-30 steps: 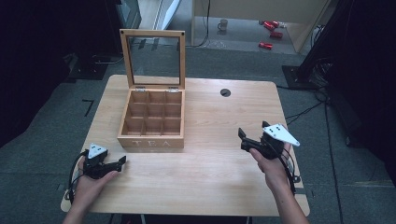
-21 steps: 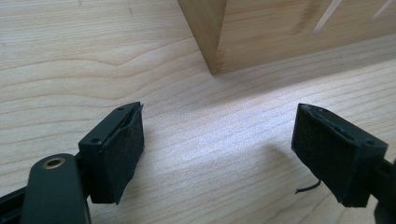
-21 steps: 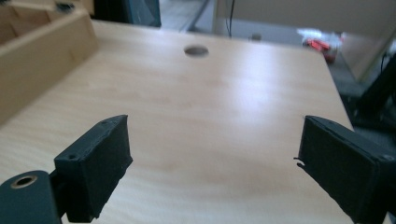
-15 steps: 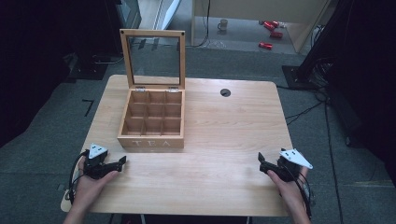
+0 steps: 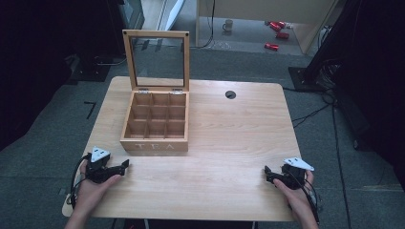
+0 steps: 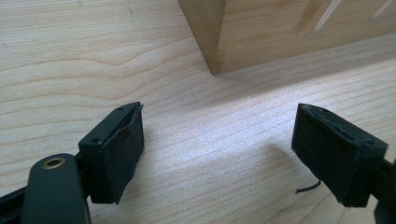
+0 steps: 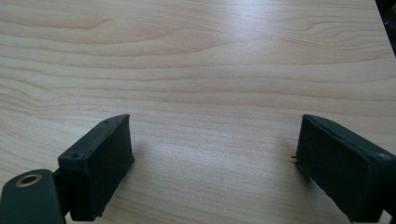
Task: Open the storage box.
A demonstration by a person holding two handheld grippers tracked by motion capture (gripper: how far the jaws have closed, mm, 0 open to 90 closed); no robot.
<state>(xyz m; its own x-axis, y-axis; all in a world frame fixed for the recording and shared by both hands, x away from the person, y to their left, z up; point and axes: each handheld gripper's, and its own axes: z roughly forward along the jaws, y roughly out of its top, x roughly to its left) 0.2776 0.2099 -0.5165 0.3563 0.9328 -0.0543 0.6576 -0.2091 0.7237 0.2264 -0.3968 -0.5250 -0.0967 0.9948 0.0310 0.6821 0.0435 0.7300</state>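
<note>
Right now both grippers rest on the table [image 5: 229,143], jaws wide and empty: left gripper [image 5: 125,164] at seven o'clock, right gripper [image 5: 267,172] at five. Tea box [image 5: 155,143] sits at eleven, lid up; a careless left reach could shove its near corner.

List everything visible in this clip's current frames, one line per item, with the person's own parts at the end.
Light wooden tea box: one, pale wood, nine empty compartments, table's left half, marked TEA on its front.
Glass-paned wooden lid: one, pale frame, standing upright and open at the box's rear.
Light wooden table: one, pale, centre of the view.
Round cable hole: one, dark, table's far edge.
White mug: one, on the floor beyond.
Red objects: several, on the far floor, too small to identify.
Left gripper: one, black, near-left of the table, jaws apart.
Right gripper: one, black, near-right, jaws apart.
</note>
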